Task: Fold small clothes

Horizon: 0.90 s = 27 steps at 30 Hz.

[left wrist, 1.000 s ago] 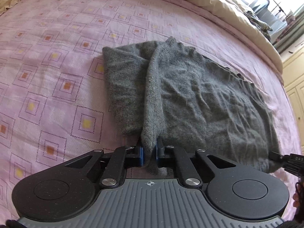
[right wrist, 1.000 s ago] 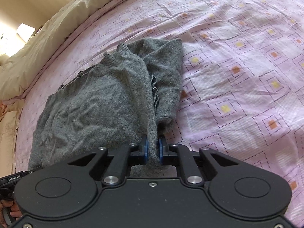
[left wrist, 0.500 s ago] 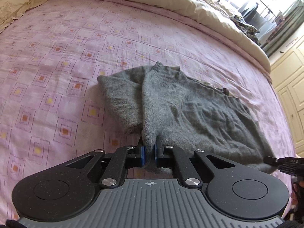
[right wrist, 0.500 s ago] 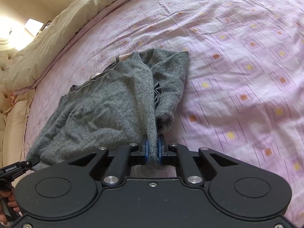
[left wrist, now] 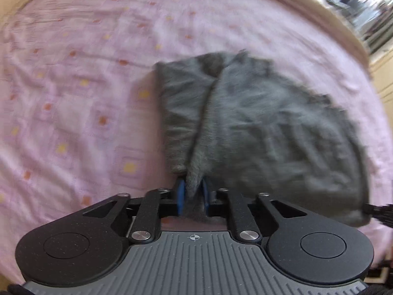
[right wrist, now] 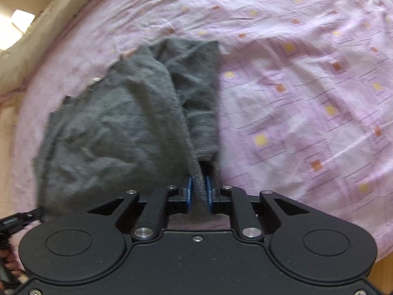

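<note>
A grey knitted garment [left wrist: 258, 127] hangs stretched over the pink patterned bedspread [left wrist: 73, 86], blurred by motion. My left gripper [left wrist: 192, 194] is shut on one near corner of it, with cloth bunched between the blue pads. In the right wrist view the same grey garment [right wrist: 110, 132] hangs from my right gripper [right wrist: 198, 189], which is shut on the other near corner. A narrower fold of the garment droops beside each held edge. Each gripper's tip shows at the other view's side edge.
The pink bedspread [right wrist: 307, 98] spreads wide around the garment. A beige duvet [right wrist: 32, 49] lies bunched along the far side of the bed. Cream cupboard doors [left wrist: 383, 78] stand beyond the bed at the right of the left wrist view.
Both grippers have risen and pulled back with the garment still pinched. More of the bed shows now, the cloth looks lifted and taut, and both views are motion-blurred.
</note>
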{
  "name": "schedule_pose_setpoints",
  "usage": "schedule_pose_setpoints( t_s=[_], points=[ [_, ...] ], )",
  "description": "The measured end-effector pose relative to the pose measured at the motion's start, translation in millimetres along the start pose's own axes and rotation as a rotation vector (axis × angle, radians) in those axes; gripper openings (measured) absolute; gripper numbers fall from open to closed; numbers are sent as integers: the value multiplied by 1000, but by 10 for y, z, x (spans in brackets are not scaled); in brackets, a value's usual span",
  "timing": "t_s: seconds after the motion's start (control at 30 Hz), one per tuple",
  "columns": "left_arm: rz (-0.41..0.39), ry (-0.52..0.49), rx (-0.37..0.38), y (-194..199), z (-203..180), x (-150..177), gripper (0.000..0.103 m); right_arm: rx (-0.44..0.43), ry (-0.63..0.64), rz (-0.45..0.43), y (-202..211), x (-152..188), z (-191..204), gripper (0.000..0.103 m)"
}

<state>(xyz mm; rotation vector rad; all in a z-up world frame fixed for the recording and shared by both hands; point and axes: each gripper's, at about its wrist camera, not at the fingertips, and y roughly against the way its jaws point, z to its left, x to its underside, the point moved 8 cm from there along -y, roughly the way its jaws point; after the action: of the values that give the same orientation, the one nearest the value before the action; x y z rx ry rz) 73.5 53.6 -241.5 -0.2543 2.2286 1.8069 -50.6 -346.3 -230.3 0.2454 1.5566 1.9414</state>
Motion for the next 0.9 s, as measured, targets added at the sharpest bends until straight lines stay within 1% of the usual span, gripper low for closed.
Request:
schedule_pose_setpoints(
  t_s=[0.03,0.1,0.13,0.2,0.23,0.3,0.37,0.43,0.57,0.7,0.77,0.9],
  points=[
    [2,5,-24,-41,43,1,28,28,10,-10,-10,2,-17,37],
    [-3,27,-28,-46,91,-25,34,54,26,-31,30,-13,-12,47],
    [-8,32,-32,-10,93,-38,34,59,40,-56,77,-22,8,55],
    [-47,-2,-46,108,53,-93,35,69,74,-111,179,-61,67,62],
    [-76,-33,-60,183,7,-127,36,74,91,-135,226,-75,97,63],
    [-139,-98,-68,319,-126,-196,43,73,122,-173,294,-123,180,64],
    [-189,-153,-42,410,-295,-238,48,60,149,-204,327,-161,279,68],
    [-205,-193,-15,399,-453,-312,50,37,172,-217,332,-176,389,70],
    [-184,-243,10,205,-697,-420,50,13,207,-196,215,-200,608,70],
    [-160,-283,1,-73,-812,-491,50,-4,251,-188,147,-177,797,70],
    [-148,-290,-21,-198,-802,-563,50,-9,267,-183,111,-171,881,70],
    [-127,-287,-99,-435,-647,-755,51,-18,298,-164,18,-164,1048,70]
  ],
)
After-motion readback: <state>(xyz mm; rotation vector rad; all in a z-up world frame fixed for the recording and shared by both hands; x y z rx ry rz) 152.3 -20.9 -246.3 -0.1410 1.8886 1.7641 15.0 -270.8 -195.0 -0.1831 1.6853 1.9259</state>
